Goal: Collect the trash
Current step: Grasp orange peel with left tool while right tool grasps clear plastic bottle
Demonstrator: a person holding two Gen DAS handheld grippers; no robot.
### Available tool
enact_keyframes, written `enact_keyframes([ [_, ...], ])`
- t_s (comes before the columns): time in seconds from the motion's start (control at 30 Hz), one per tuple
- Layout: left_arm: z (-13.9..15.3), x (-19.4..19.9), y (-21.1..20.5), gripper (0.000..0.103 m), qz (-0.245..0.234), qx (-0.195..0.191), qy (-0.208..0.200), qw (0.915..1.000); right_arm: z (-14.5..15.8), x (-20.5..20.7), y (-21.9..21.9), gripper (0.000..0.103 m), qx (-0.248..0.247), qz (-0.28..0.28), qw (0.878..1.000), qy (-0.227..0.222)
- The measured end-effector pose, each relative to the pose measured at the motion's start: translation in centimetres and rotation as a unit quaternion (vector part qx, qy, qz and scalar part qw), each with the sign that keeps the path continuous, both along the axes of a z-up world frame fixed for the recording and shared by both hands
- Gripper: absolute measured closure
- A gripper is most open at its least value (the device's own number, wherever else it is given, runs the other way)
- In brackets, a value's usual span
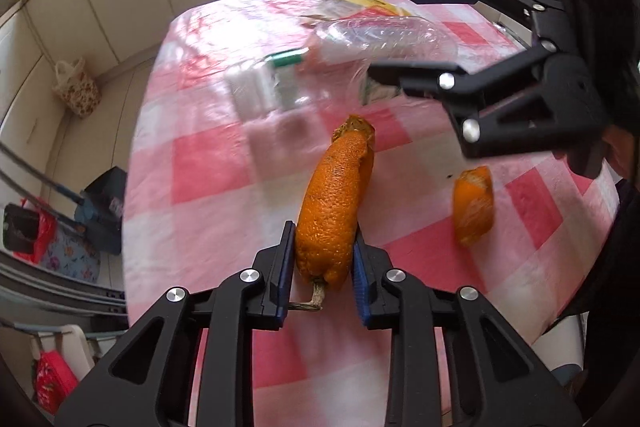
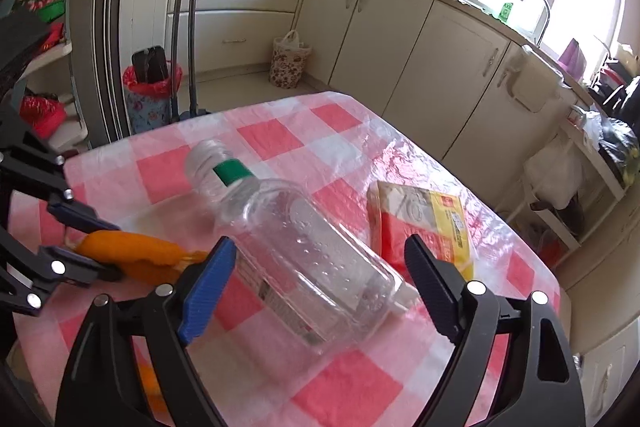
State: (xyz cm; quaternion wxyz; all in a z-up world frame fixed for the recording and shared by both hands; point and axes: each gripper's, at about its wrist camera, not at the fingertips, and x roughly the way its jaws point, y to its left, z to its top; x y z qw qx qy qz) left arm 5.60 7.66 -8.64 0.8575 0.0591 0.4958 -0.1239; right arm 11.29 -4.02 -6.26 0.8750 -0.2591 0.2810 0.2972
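Left wrist view: the left gripper (image 1: pixel 323 269) has its blue pads against both sides of the long orange peel (image 1: pixel 336 211), pinching it near its stem end; the jaws stand narrow around it. The peel's long axis runs straight away from the gripper, toward the middle of the table (image 1: pixel 208 163). A second, smaller peel piece (image 1: pixel 474 209) lies apart toward the table's right edge, with bare cloth between the two. Beyond the held peel the clear bottle (image 1: pixel 376 39) lies crosswise, and the right gripper (image 1: pixel 390 31) reaches in from the right, spread wide around it.

Right wrist view: the right gripper (image 2: pixel 320 281) straddles the base end of the bottle (image 2: pixel 296 251) with its jaws wide open; both pads seem to stand off the plastic, so nothing looks gripped yet. The bottle's long axis points away and leftward, its green-banded neck toward the far left corner. A red-and-yellow packet (image 2: pixel 424 227) lies just beside it on the right, close to the outer finger, leaving little room there. The left gripper (image 2: pixel 86 247) holds the peel (image 2: pixel 132 255) at the left edge; lifting looks unobstructed
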Motion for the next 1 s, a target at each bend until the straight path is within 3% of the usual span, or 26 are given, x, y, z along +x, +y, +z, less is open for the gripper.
enact_keyframes([
  [0.1,0.0,-0.4,0.9,0.077,0.012,-0.022,-0.004,0.9997,-0.3,0.5,0.4,0.019,0.005,0.019,1.000,0.020],
  [0.27,0.0,-0.4,1.1,0.076,0.022,-0.035,-0.012,0.9991,-0.1,-1.5,0.8,0.022,0.002,0.088,0.991,0.101],
  [0.37,0.0,-0.3,1.3,0.076,0.025,-0.038,-0.014,0.9989,0.6,-3.5,0.6,0.023,-0.001,0.106,0.990,0.099],
  [0.47,0.0,-0.2,1.2,0.076,0.029,-0.037,-0.014,0.9988,0.3,-3.8,1.3,0.023,-0.009,0.079,0.994,0.080],
  [0.57,0.0,0.0,1.0,0.075,0.030,-0.028,-0.013,0.9991,-1.0,-3.1,2.4,0.023,0.007,0.035,0.994,0.107],
  [0.7,0.0,0.2,0.9,0.074,0.030,-0.017,-0.013,0.9993,-1.9,-2.9,3.4,0.032,-0.002,0.001,0.995,0.099],
  [0.77,0.1,0.2,0.6,0.074,0.032,-0.010,-0.013,0.9994,-2.2,-3.1,3.6,0.044,-0.014,-0.005,0.996,0.089],
  [1.0,0.0,0.8,-0.1,0.075,0.044,0.012,-0.017,0.9988,-0.4,-3.1,0.1,0.049,0.017,-0.020,0.994,0.102],
])
